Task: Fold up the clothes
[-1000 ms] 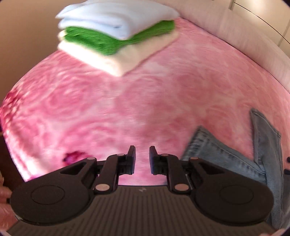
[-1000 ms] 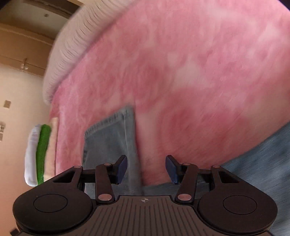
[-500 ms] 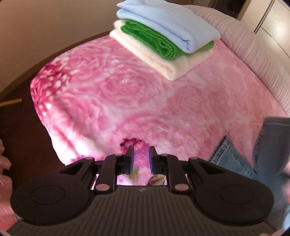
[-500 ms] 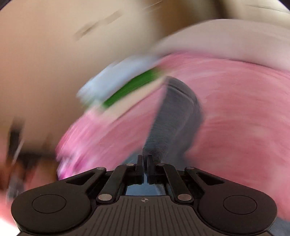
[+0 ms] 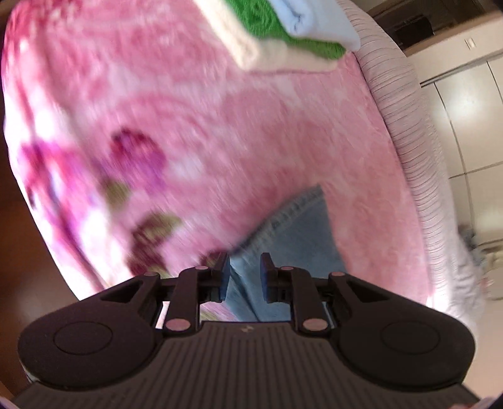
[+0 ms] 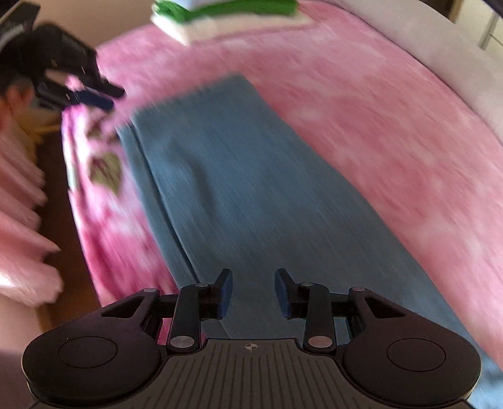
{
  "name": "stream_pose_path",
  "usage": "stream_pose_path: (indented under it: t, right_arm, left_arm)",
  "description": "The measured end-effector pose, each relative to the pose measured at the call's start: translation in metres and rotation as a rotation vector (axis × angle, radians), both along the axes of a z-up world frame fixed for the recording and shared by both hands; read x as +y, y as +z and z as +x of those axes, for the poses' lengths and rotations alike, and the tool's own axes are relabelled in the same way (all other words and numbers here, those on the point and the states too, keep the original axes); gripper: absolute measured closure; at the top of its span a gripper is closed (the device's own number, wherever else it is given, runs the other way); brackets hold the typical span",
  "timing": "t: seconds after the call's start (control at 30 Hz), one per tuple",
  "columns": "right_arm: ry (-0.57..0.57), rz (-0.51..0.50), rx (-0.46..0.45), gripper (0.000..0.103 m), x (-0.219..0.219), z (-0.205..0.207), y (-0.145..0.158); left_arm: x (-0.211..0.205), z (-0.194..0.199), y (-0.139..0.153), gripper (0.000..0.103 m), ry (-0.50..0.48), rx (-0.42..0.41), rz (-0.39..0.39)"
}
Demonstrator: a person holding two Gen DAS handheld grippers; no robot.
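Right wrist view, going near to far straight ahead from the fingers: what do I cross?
Right gripper → jeans → bare pink blanket → stack of folded clothes.

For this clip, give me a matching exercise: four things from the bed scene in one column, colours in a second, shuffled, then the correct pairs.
Things:
1. jeans
2. blanket
3. middle item in the folded stack
4. bottom item in the folded stack

Colours:
A. green
B. pink
C. cream white
D. blue denim

Pairs: 1-D, 2-B, 3-A, 4-C
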State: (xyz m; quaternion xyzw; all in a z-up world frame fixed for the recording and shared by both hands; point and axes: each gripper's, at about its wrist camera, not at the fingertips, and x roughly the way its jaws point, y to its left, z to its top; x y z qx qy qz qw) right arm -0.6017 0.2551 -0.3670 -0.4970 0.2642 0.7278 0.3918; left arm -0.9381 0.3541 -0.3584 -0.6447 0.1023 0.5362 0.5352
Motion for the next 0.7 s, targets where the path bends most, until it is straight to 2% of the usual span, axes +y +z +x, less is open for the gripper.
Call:
stream_pose_path:
  t: [0.17,0.27,0.37,0.47,0.5,0.53,0.63,0.7]
  right_arm:
    - [-0.035,-0.035,-0.07,0.069,-0.036,0.028,-0.001]
    - [-0.003,-0.042,-0.085,0.069,-0.049,0.028,-0.009]
    - [0.039,-0.007,-0.144,0.069,-0.06,0.023,-0.02]
    - [0.079,0.057,-0.192,0.07,-0.069,0.021,-0.023]
    - [0.092,0.077,-0.202,0.078,-0.071,0.02,-0.023]
    - [0.11,0.087,-0.203,0.103,-0.073,0.02,-0.022]
    - [0.121,0.118,-0.182,0.103,-0.078,0.025,-0.011]
    - [0.117,0.135,-0.161,0.103,-0.082,0.028,-0.003]
  left_arm:
    - [0.003,0.009,-0.019,0.085,0.066,-0.044,-0.038]
    - [0.008,0.012,-0.025,0.085,0.086,-0.034,-0.043]
    - [0.01,0.018,-0.021,0.093,0.04,0.025,-0.016]
    - [0.003,0.021,-0.006,0.097,-0.014,0.065,0.065]
    - [0.001,0.022,0.0,0.098,-0.032,0.076,0.096]
    - [-0.002,0.022,0.005,0.098,-0.049,0.088,0.126]
    - [-0.01,0.024,0.023,0.099,-0.103,0.121,0.217]
    - [-0.015,0.025,0.022,0.099,-0.138,0.165,0.228]
